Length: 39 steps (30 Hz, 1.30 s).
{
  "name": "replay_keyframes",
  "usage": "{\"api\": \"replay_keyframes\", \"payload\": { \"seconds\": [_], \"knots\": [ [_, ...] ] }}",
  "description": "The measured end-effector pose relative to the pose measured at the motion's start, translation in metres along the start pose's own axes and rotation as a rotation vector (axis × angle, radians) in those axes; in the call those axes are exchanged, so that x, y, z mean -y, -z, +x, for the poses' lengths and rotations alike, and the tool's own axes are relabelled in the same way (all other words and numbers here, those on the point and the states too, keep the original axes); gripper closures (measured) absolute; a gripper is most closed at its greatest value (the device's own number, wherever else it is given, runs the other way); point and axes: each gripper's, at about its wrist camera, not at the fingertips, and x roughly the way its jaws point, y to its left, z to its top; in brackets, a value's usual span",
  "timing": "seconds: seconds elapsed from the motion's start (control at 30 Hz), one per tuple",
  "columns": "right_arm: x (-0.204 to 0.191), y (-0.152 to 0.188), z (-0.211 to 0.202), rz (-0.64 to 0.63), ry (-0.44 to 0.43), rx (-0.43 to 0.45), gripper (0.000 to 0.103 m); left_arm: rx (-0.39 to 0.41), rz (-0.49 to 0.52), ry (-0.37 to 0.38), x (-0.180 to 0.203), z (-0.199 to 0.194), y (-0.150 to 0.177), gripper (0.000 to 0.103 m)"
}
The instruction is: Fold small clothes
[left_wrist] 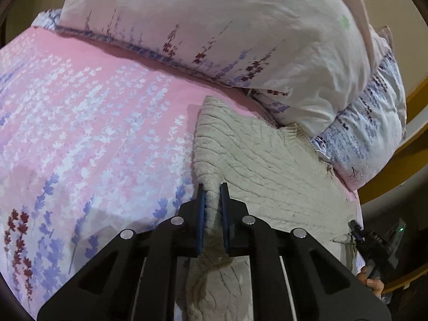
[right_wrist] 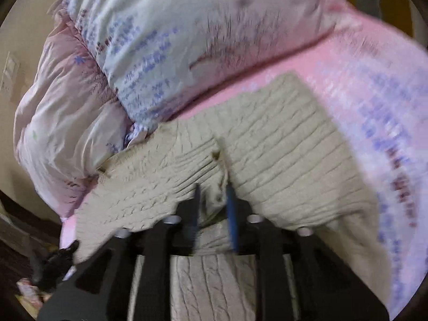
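A beige cable-knit sweater lies on the pink flowered bedsheet, its far corner near the pillows. My left gripper is shut on a bunched fold of the sweater at its left edge. In the right wrist view, which is blurred, the sweater spreads ahead. My right gripper pinches a raised fold of it between the blue pads. The right gripper also shows at the far right of the left wrist view.
Two flowered pillows are stacked at the head of the bed, just beyond the sweater. A wooden bed frame runs at the right. The pink sheet stretches on the right of the right wrist view.
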Motion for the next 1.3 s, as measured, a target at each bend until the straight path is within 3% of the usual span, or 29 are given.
{"api": "replay_keyframes", "payload": {
  "seconds": [0.07,0.13,0.27,0.4,0.47,0.57,0.7,0.93,1.1,1.2,1.3],
  "knots": [
    [-0.003,0.0,-0.015,-0.032,-0.014,0.061,0.058,0.034,0.02,-0.012,0.003,-0.011,0.002,0.091],
    [-0.012,-0.001,-0.019,-0.086,-0.055,0.065,0.058,0.085,0.065,-0.019,0.011,-0.025,0.004,0.09],
    [-0.027,0.002,-0.002,-0.147,-0.121,-0.019,0.058,0.087,0.143,0.002,0.03,-0.027,0.008,0.064],
    [-0.029,0.013,0.022,-0.146,-0.089,-0.113,0.055,-0.006,0.161,-0.035,0.036,-0.001,0.014,0.064],
    [-0.03,0.016,0.018,-0.177,-0.086,-0.111,0.055,-0.002,0.173,-0.049,0.037,0.004,0.017,0.063],
    [-0.025,0.017,0.001,-0.162,-0.126,-0.131,0.04,-0.02,0.146,-0.02,0.035,-0.006,0.02,0.063],
    [0.0,0.028,-0.048,-0.169,-0.176,-0.101,0.037,-0.036,0.122,0.049,0.022,-0.045,0.04,0.057],
    [0.086,0.062,-0.12,-0.068,-0.119,-0.102,0.037,-0.086,0.05,0.062,-0.017,-0.093,0.098,0.056],
    [0.115,0.093,-0.136,-0.04,-0.135,-0.143,0.041,-0.078,-0.039,0.131,-0.027,-0.121,0.138,0.056],
    [0.115,0.106,-0.142,-0.02,-0.227,-0.195,0.06,-0.092,-0.065,0.181,-0.02,-0.133,0.16,0.057],
    [0.117,0.124,-0.147,0.0,-0.311,-0.237,0.067,-0.117,-0.057,0.223,-0.006,-0.141,0.182,0.057]
  ]
}}
